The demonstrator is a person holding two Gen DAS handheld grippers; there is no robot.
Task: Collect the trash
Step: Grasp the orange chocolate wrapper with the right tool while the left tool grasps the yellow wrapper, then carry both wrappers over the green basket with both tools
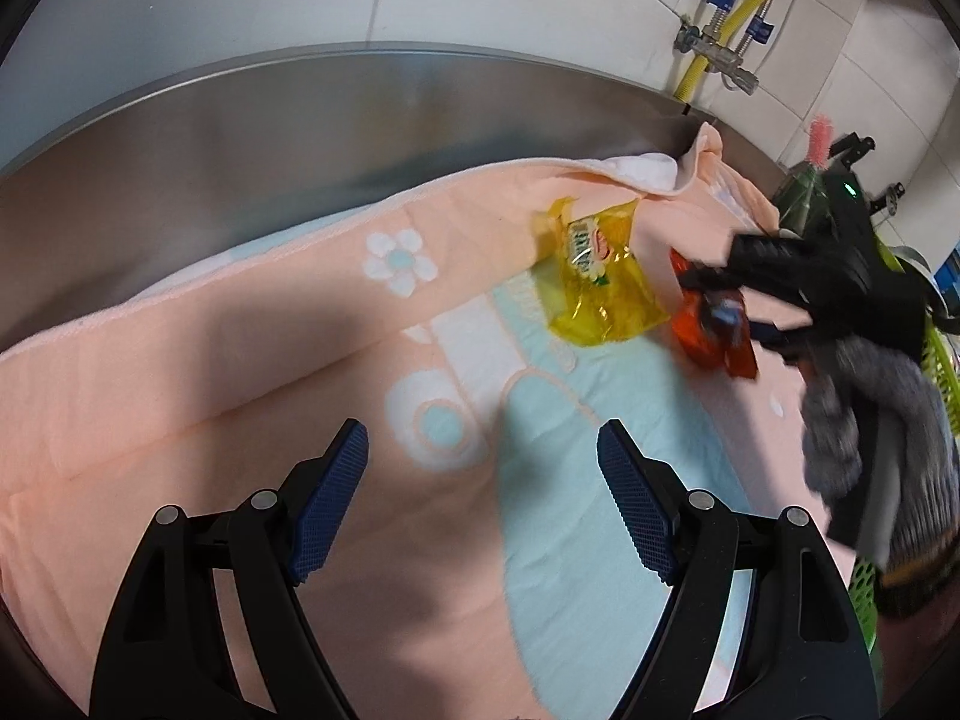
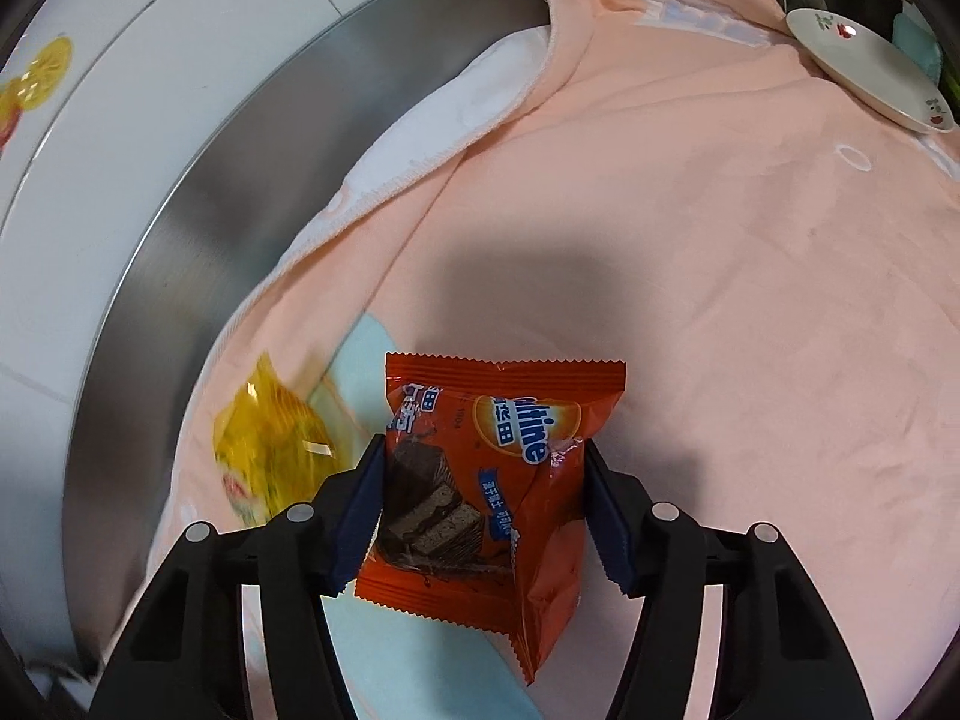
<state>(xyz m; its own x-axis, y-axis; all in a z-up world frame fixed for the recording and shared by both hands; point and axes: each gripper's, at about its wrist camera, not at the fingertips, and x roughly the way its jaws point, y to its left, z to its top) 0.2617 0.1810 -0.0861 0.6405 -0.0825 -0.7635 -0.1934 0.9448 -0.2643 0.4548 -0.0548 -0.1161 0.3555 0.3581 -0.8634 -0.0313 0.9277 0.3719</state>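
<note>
An orange snack wrapper (image 2: 498,480) with a chocolate cake picture sits between the fingers of my right gripper (image 2: 483,504), which is shut on it just above the pink towel (image 2: 690,252). From the left wrist view the same orange wrapper (image 1: 714,330) shows in the right gripper (image 1: 738,306) at the right. A yellow clear wrapper (image 1: 600,276) lies on the towel beside it, also seen in the right wrist view (image 2: 270,450). My left gripper (image 1: 483,480) is open and empty over the towel (image 1: 240,372).
The towel covers a steel counter (image 1: 270,138) against a white tiled wall. A white plate (image 2: 870,66) with a red flower rests at the towel's far right. A green basket (image 1: 942,372) stands to the right. Pipes (image 1: 726,30) run up the wall.
</note>
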